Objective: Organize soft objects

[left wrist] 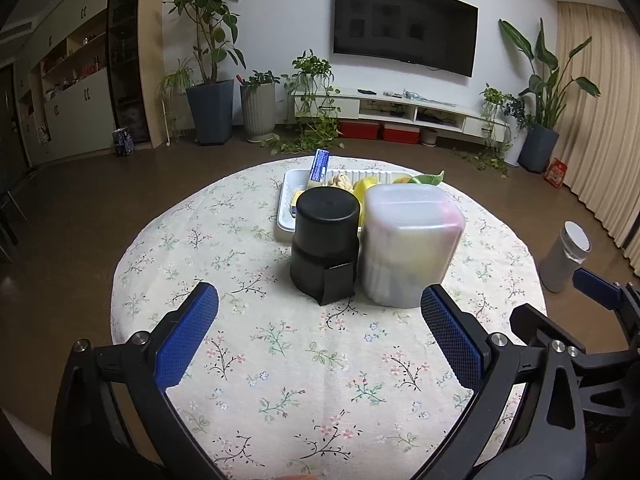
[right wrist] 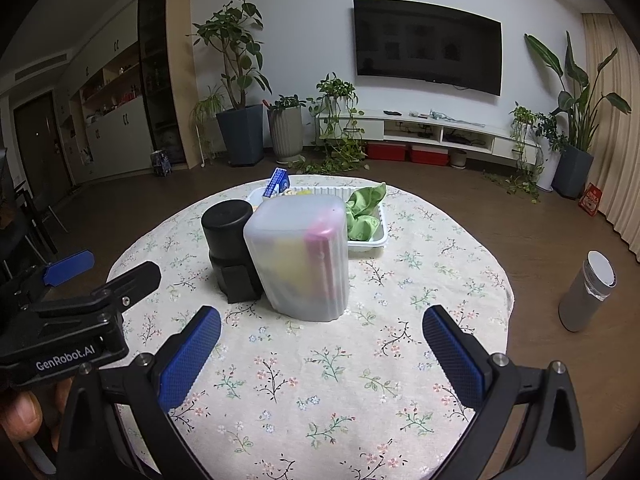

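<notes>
Dead ahead of right gripper point(right wrist: 322, 354): tall frosted translucent plastic container point(right wrist: 302, 256), upright on floral-cloth counter point(right wrist: 320, 380). Left gripper point(left wrist: 320, 340) faces black cylindrical container point(left wrist: 325, 240). Both fingers spread, empty.

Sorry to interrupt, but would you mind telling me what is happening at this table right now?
A person holds the left hand-held gripper and right hand-held gripper open above the floral tablecloth, gripping nothing. Ahead stand a black canister and a frosted plastic container, with a white tray holding a green cloth behind them.
</notes>
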